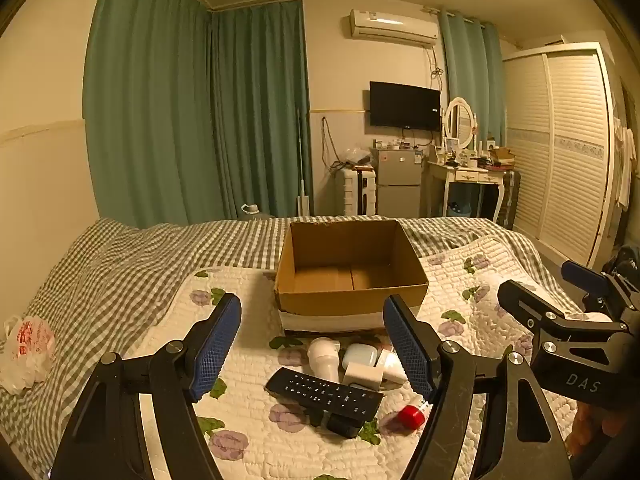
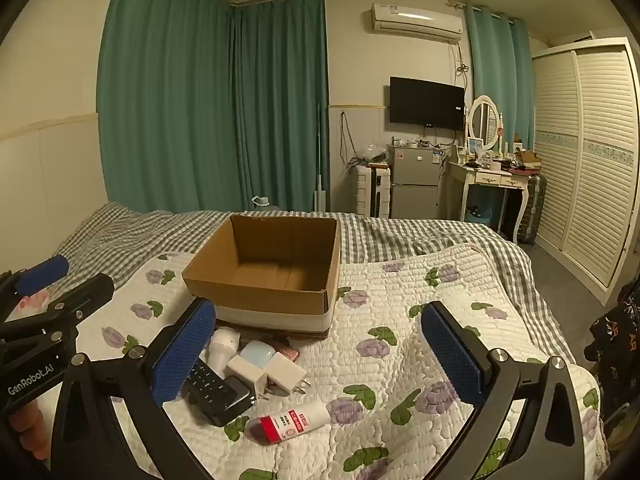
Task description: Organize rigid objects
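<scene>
Brown cardboard forms the open box (image 1: 352,276) that sits on the bed's white quilt (image 2: 400,360) with purple flowers, and its inside shows only bare flaps. Just in front of the box lies a small heap of hard things, close together and partly overlapping: a black remote control (image 1: 324,394) lying flat nearest the cameras, a white light bulb (image 1: 323,358) on its side behind it, a pale blue case (image 1: 360,354) beside the bulb, and a white plug adapter (image 2: 266,372) whose prongs point toward the right side of the quilt. A white bottle with a red cap (image 2: 294,424) lies on its side a little apart from the heap, on the near right. The left tool (image 1: 312,344) hangs over the heap with its blue-padded fingers (image 1: 216,344) spread wide and nothing between them; the remote and bulb show in the gap. The right tool (image 2: 316,350) is likewise spread wide and empty, held over the quilt to the right of the heap, its left pad in front of the remote's end. Each tool shows at the edge of the other's view. Under the quilt is a grey checked bedcover (image 1: 120,264), with a white and red plastic bag (image 1: 28,348) on it at the far left. Green curtains (image 2: 180,100), a wall television (image 2: 427,102), a small fridge (image 2: 414,180) and a white louvred wardrobe (image 2: 588,152) stand beyond the bed.
</scene>
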Available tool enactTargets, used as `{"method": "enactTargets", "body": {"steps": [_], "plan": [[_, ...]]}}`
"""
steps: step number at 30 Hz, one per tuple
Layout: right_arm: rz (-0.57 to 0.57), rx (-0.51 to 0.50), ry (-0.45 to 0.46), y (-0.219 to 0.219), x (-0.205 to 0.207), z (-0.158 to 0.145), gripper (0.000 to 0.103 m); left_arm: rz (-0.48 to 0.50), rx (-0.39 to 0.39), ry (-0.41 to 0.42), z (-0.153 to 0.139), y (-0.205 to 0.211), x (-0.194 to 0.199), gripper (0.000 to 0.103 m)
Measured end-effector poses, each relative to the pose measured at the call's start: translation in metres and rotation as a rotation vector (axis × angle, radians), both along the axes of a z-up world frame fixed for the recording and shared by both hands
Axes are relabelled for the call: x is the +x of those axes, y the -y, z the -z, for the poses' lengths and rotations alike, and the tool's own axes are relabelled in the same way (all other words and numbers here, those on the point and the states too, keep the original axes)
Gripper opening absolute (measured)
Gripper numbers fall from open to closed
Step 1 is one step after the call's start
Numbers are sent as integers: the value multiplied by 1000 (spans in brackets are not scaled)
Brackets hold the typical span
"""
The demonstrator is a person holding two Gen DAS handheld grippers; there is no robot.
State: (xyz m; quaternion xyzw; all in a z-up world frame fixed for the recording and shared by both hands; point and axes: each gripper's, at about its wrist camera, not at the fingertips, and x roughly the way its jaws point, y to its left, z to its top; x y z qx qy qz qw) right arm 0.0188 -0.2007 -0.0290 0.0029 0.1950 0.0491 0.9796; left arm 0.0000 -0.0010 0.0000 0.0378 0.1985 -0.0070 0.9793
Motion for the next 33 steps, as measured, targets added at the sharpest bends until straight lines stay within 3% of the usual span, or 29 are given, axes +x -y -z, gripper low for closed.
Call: {"method": "enactTargets", "body": {"steps": [6, 33], "plan": [[1, -9, -3, -1, 0, 1, 103, -4, -34, -6, 2, -5, 0, 76], [-19, -14, -15, -4, 1, 5, 103, -20, -27, -14, 8, -11, -1, 76]]}}
